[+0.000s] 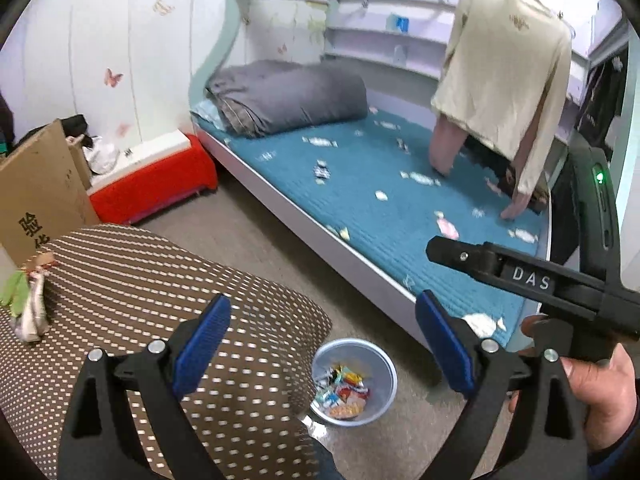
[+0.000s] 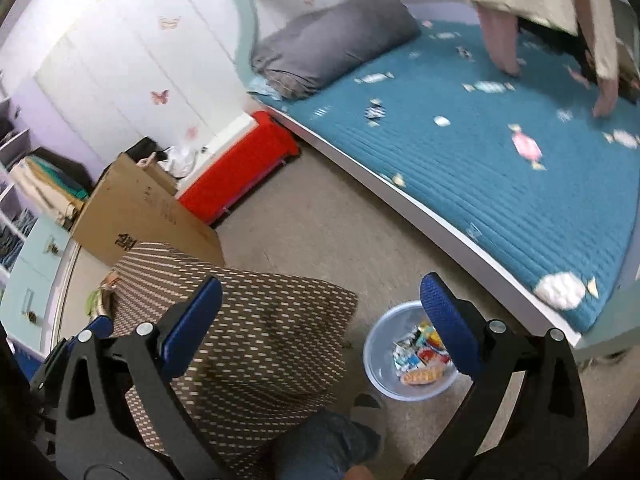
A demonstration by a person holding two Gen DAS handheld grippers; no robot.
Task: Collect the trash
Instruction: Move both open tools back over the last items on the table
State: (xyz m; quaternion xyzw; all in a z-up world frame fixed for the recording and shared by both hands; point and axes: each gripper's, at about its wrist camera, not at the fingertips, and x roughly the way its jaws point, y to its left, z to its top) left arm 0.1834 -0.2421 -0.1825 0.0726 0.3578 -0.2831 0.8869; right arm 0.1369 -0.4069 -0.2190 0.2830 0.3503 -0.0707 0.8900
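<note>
A pale blue bin [image 1: 378, 396] [image 2: 380, 364] stands on the floor beside the bed, with several colourful wrappers [image 1: 344, 390] [image 2: 420, 356] inside. More candy wrappers lie scattered on the teal bed cover: a pink one [image 1: 448, 227] [image 2: 526, 146] and a large white one [image 1: 482, 322] [image 2: 560, 290] near the bed's corner. My left gripper [image 1: 324, 340] hangs open above the bin and stool edge, with nothing between its blue pads. My right gripper [image 2: 320, 320] is wide open and empty, up over the floor left of the bin. In the left wrist view it shows side-on, held by a hand [image 1: 600, 392].
A brown dotted stool [image 1: 160, 280] [image 2: 248, 340] stands left of the bin, with a crumpled green-and-white item [image 1: 30, 312] on it. Behind are a cardboard box [image 1: 36, 192], a red storage box [image 1: 156, 180] and a folded grey quilt [image 1: 288, 96]. A cream garment [image 1: 508, 80] hangs over the bed.
</note>
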